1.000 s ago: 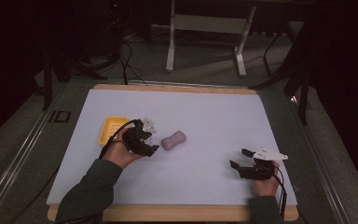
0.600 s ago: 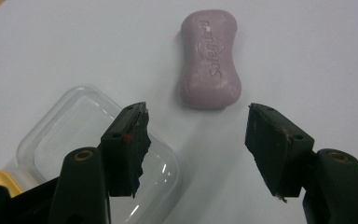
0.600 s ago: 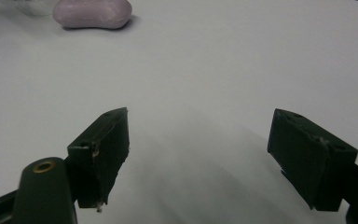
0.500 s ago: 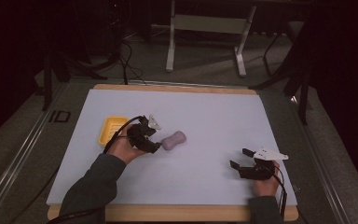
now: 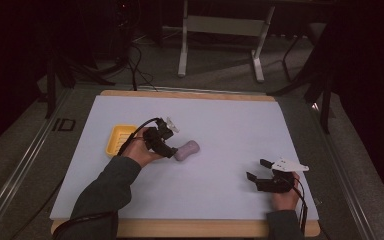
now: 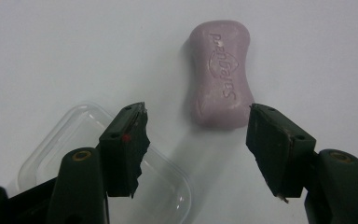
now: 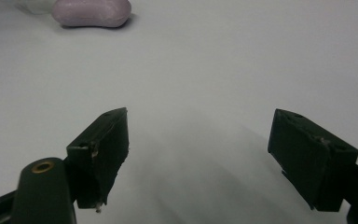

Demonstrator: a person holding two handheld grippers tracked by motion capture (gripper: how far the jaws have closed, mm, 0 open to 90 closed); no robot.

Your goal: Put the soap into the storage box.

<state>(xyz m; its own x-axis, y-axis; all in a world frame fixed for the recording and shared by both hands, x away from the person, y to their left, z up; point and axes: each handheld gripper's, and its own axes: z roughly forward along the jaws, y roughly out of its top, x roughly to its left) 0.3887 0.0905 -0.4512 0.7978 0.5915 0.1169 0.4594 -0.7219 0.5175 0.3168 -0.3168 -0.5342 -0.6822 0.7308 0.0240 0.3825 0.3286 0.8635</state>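
Left tongs (image 6: pixel 196 140) are hovering released just short of the soap bar (image 6: pixel 219 74) (long axis running away between the jaws); right tongs (image 5: pixel 260 170), also released, are sitting well apart near the table's right edge.

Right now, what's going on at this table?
A person holds a claw in each hand. The left claw is open, right at the near end of a pink soap bar, not yet gripping it. A clear plastic lid lies beneath it. The right claw rests open, apart, on the white mat.
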